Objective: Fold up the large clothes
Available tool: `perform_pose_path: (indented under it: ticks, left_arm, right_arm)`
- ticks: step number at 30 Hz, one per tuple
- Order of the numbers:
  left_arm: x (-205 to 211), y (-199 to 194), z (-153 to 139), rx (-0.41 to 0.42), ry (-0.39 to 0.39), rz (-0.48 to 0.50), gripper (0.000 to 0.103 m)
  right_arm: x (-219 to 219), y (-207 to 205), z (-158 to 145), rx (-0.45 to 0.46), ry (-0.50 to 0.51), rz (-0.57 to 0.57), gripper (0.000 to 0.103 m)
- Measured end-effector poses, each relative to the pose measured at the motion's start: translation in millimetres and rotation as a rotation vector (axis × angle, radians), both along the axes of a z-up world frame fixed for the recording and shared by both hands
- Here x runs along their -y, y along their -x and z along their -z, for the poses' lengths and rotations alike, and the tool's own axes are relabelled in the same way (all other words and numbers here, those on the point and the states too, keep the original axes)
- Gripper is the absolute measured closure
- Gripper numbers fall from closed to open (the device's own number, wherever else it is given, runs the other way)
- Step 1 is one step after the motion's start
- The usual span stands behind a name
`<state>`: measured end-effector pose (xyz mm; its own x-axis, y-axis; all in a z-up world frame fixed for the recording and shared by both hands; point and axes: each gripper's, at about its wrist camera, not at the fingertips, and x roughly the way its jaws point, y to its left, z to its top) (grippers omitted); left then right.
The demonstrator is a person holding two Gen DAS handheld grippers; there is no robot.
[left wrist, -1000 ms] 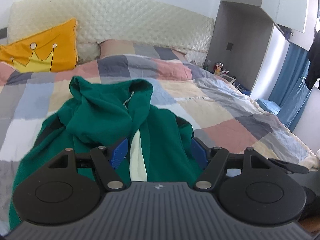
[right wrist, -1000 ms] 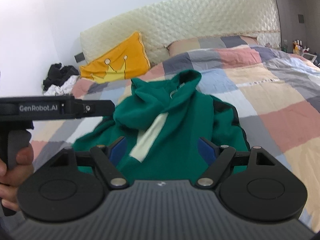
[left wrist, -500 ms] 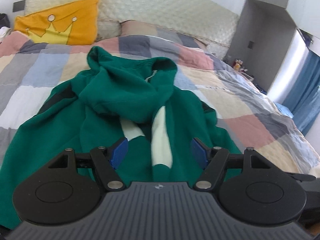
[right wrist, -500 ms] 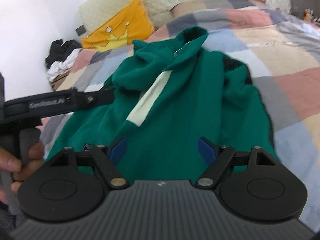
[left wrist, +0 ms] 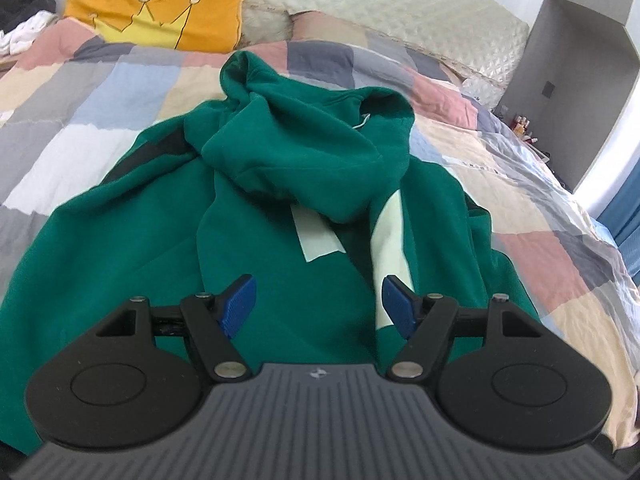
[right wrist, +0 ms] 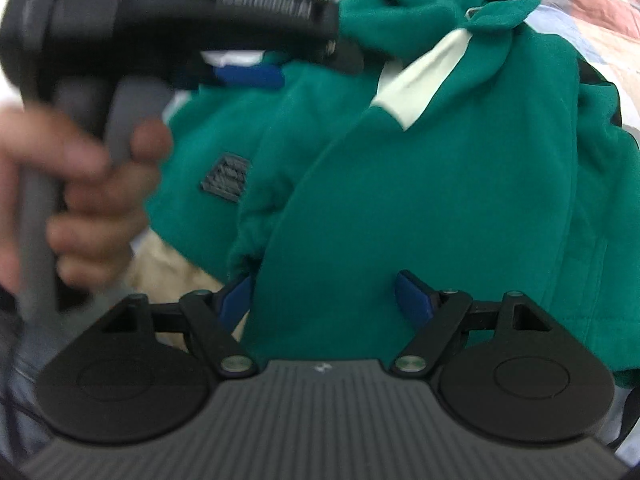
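Both grippers [left wrist: 316, 304] tilted over hoodie [left wrist: 280, 168]

Crumpled green hoodie [left wrist: 256, 240] with pale stripes, hood bunched, spread on patchwork bed [left wrist: 500, 168].

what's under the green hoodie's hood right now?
The hood is flopped forward over the hoodie chest, covering the top ends of two pale stripes; their lower parts show. The neckline beneath is hidden. The hoodie lies on the patchwork quilt.
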<state>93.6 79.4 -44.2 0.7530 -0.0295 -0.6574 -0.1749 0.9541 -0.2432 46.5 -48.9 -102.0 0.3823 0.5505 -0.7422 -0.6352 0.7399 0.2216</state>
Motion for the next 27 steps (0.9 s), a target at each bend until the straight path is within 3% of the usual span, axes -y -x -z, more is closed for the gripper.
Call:
perform_pose_path:
  ticks: [5, 8, 12, 16, 22, 27]
  left_arm:
    - [0, 0, 4, -0.012, 0.005, -0.010, 0.029]
    - [-2, 1, 7, -0.021, 0.024, -0.022, 0.029]
    - [-4, 2, 9, -0.031, 0.059, -0.035, 0.029]
    - [-6, 7, 10, -0.034, 0.086, -0.045, 0.029]
    - [-6, 18, 7, -0.028, 0.104, -0.051, 0.029]
    - [-4, 24, 5, -0.024, 0.112, -0.043, 0.029]
  right_arm:
    - [10, 0, 7, -0.065, -0.005, 0.027, 0.022]
    - [16, -1, 7, -0.075, -0.009, 0.043, 0.035]
    - [18, -1, 7, -0.047, 0.027, 0.061, 0.060]
    - [29, -2, -3, -0.065, -0.005, 0.134, 0.085]
    - [45, -11, -9, -0.078, -0.066, 0.212, 0.091]
    - [59, -4, -37, 0.001, -0.152, 0.272, 0.091]
